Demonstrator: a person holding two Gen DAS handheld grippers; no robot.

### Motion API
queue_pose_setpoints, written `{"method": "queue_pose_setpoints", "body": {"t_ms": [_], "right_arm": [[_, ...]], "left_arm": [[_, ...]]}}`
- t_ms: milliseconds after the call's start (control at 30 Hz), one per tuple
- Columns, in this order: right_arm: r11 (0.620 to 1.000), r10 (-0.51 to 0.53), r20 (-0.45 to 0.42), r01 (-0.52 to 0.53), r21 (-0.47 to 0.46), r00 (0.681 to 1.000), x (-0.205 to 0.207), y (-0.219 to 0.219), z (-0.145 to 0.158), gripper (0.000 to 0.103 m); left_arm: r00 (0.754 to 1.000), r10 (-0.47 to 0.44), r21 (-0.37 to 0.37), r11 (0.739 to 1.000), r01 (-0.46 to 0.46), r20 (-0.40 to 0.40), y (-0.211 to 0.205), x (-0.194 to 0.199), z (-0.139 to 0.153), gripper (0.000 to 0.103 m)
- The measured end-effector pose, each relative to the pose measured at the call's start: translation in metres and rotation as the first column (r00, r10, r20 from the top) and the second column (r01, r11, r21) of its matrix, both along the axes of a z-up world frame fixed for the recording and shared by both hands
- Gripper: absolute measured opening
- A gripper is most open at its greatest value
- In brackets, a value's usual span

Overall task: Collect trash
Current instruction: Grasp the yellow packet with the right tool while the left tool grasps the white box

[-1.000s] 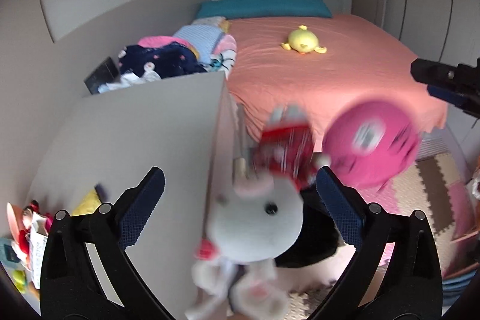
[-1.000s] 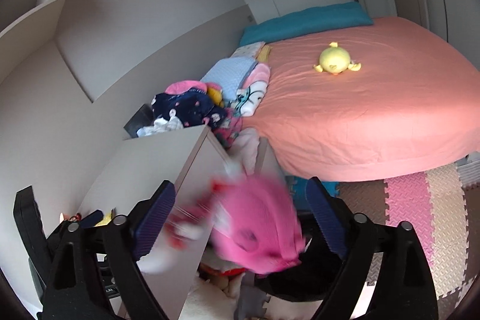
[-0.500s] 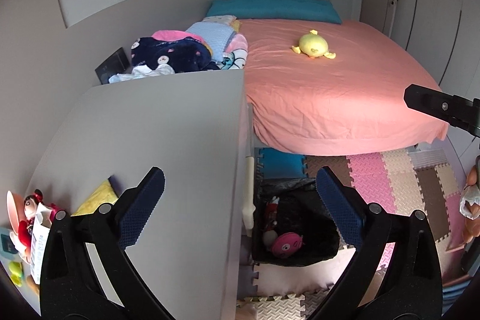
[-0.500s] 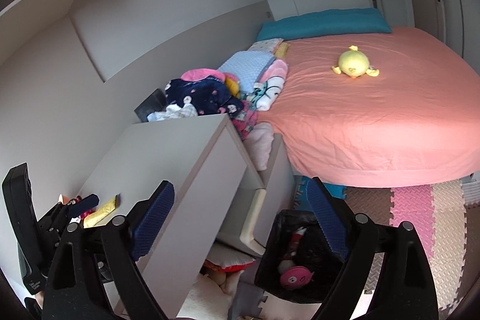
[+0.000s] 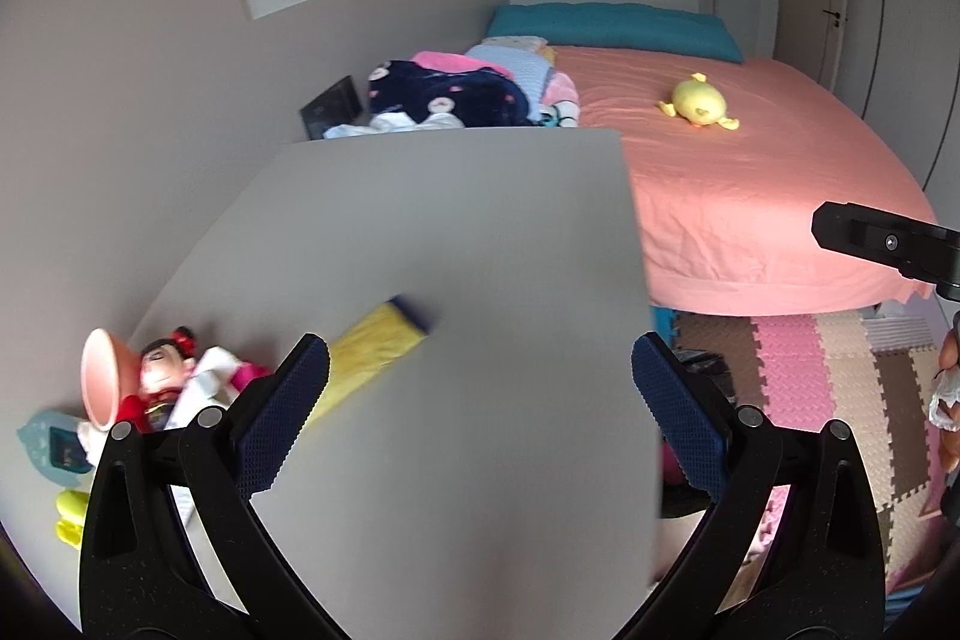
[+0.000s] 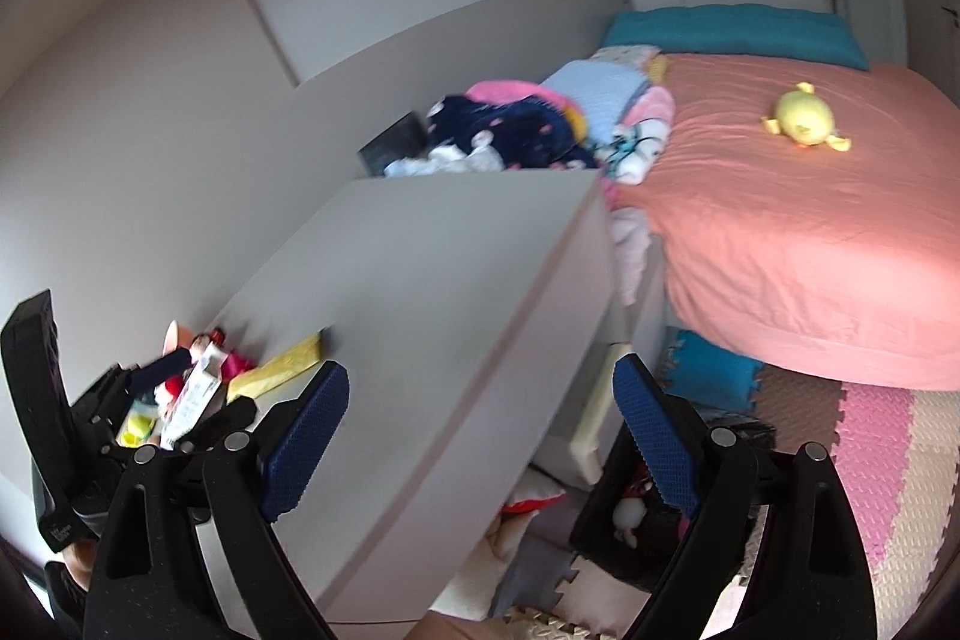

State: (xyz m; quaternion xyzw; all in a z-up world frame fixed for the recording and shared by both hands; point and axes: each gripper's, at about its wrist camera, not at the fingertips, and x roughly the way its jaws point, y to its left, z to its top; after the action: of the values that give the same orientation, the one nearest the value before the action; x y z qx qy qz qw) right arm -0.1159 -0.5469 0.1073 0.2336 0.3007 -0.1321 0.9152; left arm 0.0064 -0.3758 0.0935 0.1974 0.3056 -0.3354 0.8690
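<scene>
A yellow wrapper with a dark blue end (image 5: 384, 349) lies flat on the grey desk (image 5: 456, 244), near its left edge, just beside a small heap of toys: a red-and-white doll (image 5: 165, 376), a pink cup on its side (image 5: 102, 379) and a white carton (image 6: 192, 394). The left gripper (image 5: 480, 418) hangs over the desk and tilts down, its blue-padded jaws wide apart with nothing between them; the wrapper sits just ahead of its left finger. The right gripper (image 6: 480, 445) is also spread wide and empty, angled down over the desk's front edge. Only the right wrist view shows the black bin (image 6: 654, 514) on the floor below the desk, with a few things inside, and the left gripper's body at its left edge. The left wrist view shows the desk top more fully, and part of the right gripper at its right edge. Beyond the desk, a yellow plush duck (image 5: 699, 100) lies on the pink bed (image 5: 750, 196).
</scene>
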Motion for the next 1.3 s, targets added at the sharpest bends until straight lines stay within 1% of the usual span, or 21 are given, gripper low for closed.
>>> {"method": "queue_pose_setpoints", "body": {"t_ms": [133,300,400,500,567,600,633,667,700,733,867,933,1000,1100,1167,1233,1300], "right_arm": [[0.998,0.057,-0.019,-0.057,0.003,0.998,0.024,0.027,-0.003,0.090],[0.994,0.109,-0.041,-0.110,-0.004,0.993,0.053,0.059,-0.006,0.090],[0.990,0.139,-0.058,-0.139,-0.010,0.989,0.067,0.078,-0.009,0.090],[0.986,0.163,-0.079,-0.164,-0.013,0.984,0.080,0.095,-0.014,0.090],[0.984,0.177,-0.098,-0.179,-0.012,0.979,0.090,0.108,-0.018,0.090],[0.983,0.182,-0.105,-0.184,-0.011,0.978,0.093,0.111,-0.019,0.090],[0.981,0.189,-0.114,-0.191,-0.011,0.975,0.098,0.117,-0.021,0.090],[0.980,0.195,-0.123,-0.198,-0.012,0.973,0.102,0.122,-0.023,0.090],[0.979,0.198,-0.132,-0.201,-0.014,0.971,0.107,0.127,-0.024,0.090],[0.979,0.201,-0.141,-0.204,-0.012,0.969,0.111,0.131,-0.026,0.090],[0.978,0.207,-0.163,-0.205,0.028,0.965,0.128,0.141,-0.033,0.089],[0.978,0.209,-0.172,-0.202,0.058,0.963,0.139,0.144,-0.036,0.080],[0.976,0.211,-0.178,-0.197,0.093,0.961,0.151,0.146,-0.040,0.076],[0.974,0.201,-0.198,-0.174,0.148,0.959,0.170,0.148,-0.047,0.072],[0.968,0.194,-0.223,-0.150,0.201,0.955,0.183,0.147,-0.054,0.070],[0.961,0.191,-0.244,-0.131,0.243,0.951,0.194,0.147,-0.060,0.067],[0.958,0.180,-0.262,-0.108,0.265,0.948,0.204,0.146,-0.065,0.067]], "left_arm": [[0.999,0.047,0.019,0.999,-0.048,0.021,0.043,0.016,-0.003,0.098],[0.993,0.116,0.039,0.992,-0.116,0.017,0.091,0.037,-0.011,0.098],[0.989,0.144,0.052,0.988,-0.145,0.022,0.113,0.047,-0.018,0.098],[0.988,0.153,0.063,0.986,-0.154,0.023,0.128,0.055,-0.027,0.098],[0.987,0.157,0.087,0.983,-0.159,0.034,0.133,0.060,-0.035,0.092],[0.987,0.159,0.105,0.981,-0.161,0.033,0.134,0.063,-0.040,0.079],[0.987,0.162,0.116,0.980,-0.164,0.025,0.136,0.067,-0.044,0.070],[0.986,0.164,0.123,0.979,-0.164,0.010,0.137,0.071,-0.048,0.067],[0.986,0.164,0.125,0.979,-0.163,0.000,0.138,0.074,-0.051,0.060],[0.986,0.165,0.127,0.978,-0.163,-0.011,0.140,0.078,-0.055,0.055],[0.985,0.173,0.135,0.976,-0.172,0.003,0.144,0.084,-0.057,0.054],[0.987,0.163,0.140,0.977,-0.161,-0.002,0.145,0.085,-0.056,0.054],[0.990,0.142,0.161,0.977,-0.141,0.003,0.145,0.083,-0.057,0.054],[0.995,0.096,0.198,0.975,-0.096,0.011,0.143,0.080,-0.057,0.054],[0.998,0.066,0.197,0.979,-0.061,-0.017,0.145,0.080,-0.053,0.054],[0.997,0.045,0.169,0.985,-0.032,-0.069,0.151,0.082,-0.049,0.054],[0.993,0.048,0.141,0.990,-0.033,-0.105,0.156,0.086,-0.047,0.054]]}}
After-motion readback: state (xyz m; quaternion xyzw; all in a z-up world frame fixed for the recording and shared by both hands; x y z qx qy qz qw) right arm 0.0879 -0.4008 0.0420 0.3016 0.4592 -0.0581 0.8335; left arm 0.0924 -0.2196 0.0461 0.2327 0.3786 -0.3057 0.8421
